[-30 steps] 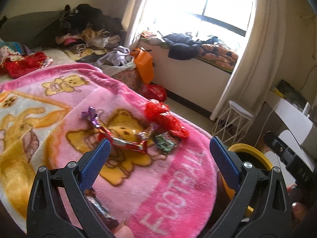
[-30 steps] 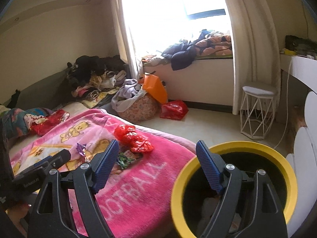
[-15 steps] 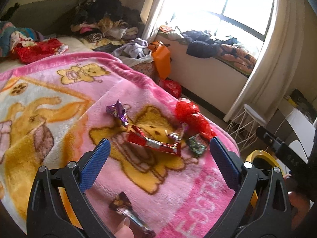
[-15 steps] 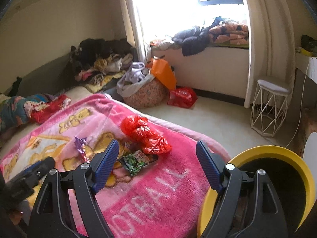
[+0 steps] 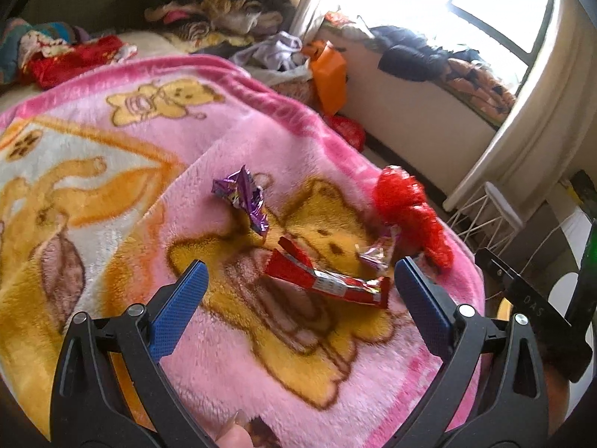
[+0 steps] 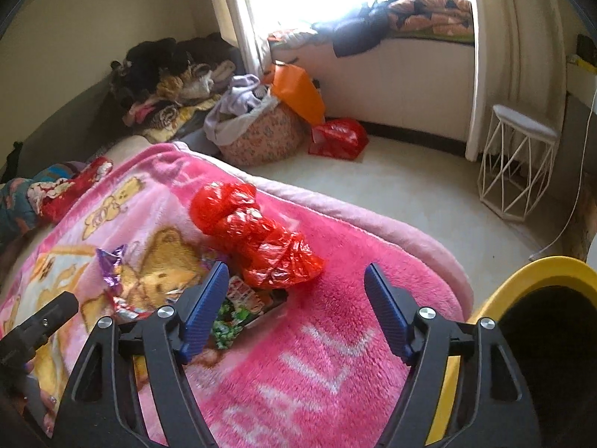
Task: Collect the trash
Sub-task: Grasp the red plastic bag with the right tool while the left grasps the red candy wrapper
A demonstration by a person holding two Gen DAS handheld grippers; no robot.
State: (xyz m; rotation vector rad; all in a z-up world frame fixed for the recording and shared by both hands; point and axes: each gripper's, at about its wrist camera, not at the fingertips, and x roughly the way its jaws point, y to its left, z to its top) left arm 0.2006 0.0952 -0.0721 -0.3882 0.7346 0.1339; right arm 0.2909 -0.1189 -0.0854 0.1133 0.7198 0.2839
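Note:
Trash lies on a pink bear-print blanket (image 5: pixel 112 194). A red snack wrapper (image 5: pixel 328 280) lies just ahead of my left gripper (image 5: pixel 298 272), which is open and holds nothing. Farther off are a purple foil wrapper (image 5: pixel 242 194), a small silvery wrapper (image 5: pixel 377 254) and a crumpled red plastic bag (image 5: pixel 406 205). My right gripper (image 6: pixel 296 274) hovers in front of the red bag (image 6: pixel 253 239); its jaws are closing, with the pads apart from the bag. A green wrapper (image 6: pixel 231 317) lies by its left finger. The yellow-rimmed bin (image 6: pixel 541 265) stands at the right.
Beyond the bed are a floral laundry basket (image 6: pixel 261 138), an orange bag (image 6: pixel 298 93), a red bag on the floor (image 6: pixel 339 138) and a white wire stool (image 6: pixel 518 164). Clothes are piled at the bed's far end (image 6: pixel 168 74). A dark wrapper (image 5: pixel 261 429) lies near a fingertip.
Both grippers have moved forward and down over the blanket, so the wrappers and red bag look closer. The yellow bin has slid to the right edge of the right wrist view.

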